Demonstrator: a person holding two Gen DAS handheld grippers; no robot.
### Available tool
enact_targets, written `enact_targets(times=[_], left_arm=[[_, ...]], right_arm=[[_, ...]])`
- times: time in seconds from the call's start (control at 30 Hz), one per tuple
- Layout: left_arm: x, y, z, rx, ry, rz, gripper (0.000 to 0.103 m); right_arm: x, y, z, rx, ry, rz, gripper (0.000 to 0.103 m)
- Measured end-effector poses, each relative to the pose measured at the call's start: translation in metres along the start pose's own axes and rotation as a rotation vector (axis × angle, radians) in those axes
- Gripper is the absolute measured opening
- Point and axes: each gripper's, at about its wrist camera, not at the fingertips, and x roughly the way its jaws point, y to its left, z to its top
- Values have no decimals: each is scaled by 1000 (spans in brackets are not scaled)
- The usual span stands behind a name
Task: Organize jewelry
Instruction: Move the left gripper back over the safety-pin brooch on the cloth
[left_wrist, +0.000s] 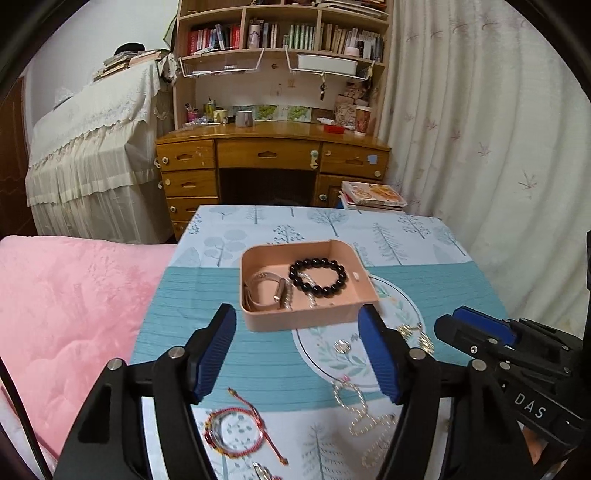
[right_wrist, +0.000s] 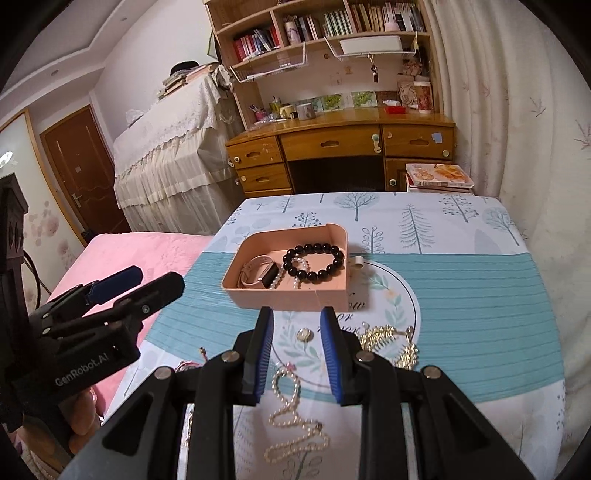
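A pink tray (left_wrist: 310, 318) sits mid-table holding a black bead bracelet (left_wrist: 318, 277), a pale pink watch (left_wrist: 266, 291) and a short pearl strand (left_wrist: 312, 297). My left gripper (left_wrist: 296, 314) hangs open above the cloth just short of the tray, nothing between its fingers. Below it lie a red cord bracelet (left_wrist: 236, 432), a pearl necklace (left_wrist: 354, 402), a small round pendant (left_wrist: 341, 346) and gold jewelry (left_wrist: 413, 332). My right gripper (right_wrist: 296, 314) stands open with a narrower gap, empty, over the pearl necklace (right_wrist: 295, 417) and pendant (right_wrist: 304, 335), with the tray (right_wrist: 291, 295) just beyond it.
The table wears a blue and white tree-print cloth (right_wrist: 480, 295). A pink blanket (left_wrist: 66, 314) borders its left edge. A wooden desk (left_wrist: 269, 151) with bookshelves stands behind, a stack of books (left_wrist: 373, 195) beside it, curtains (left_wrist: 480, 147) at right. The left gripper (right_wrist: 151, 282) shows at the right wrist view's left.
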Motion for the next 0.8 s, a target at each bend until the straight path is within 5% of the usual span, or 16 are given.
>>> enact_targets(times=[0.8], left_arm=[[-18, 33, -91, -72, 127, 22, 76]], right_arm=[[-22, 16, -66, -109, 6, -44, 39]])
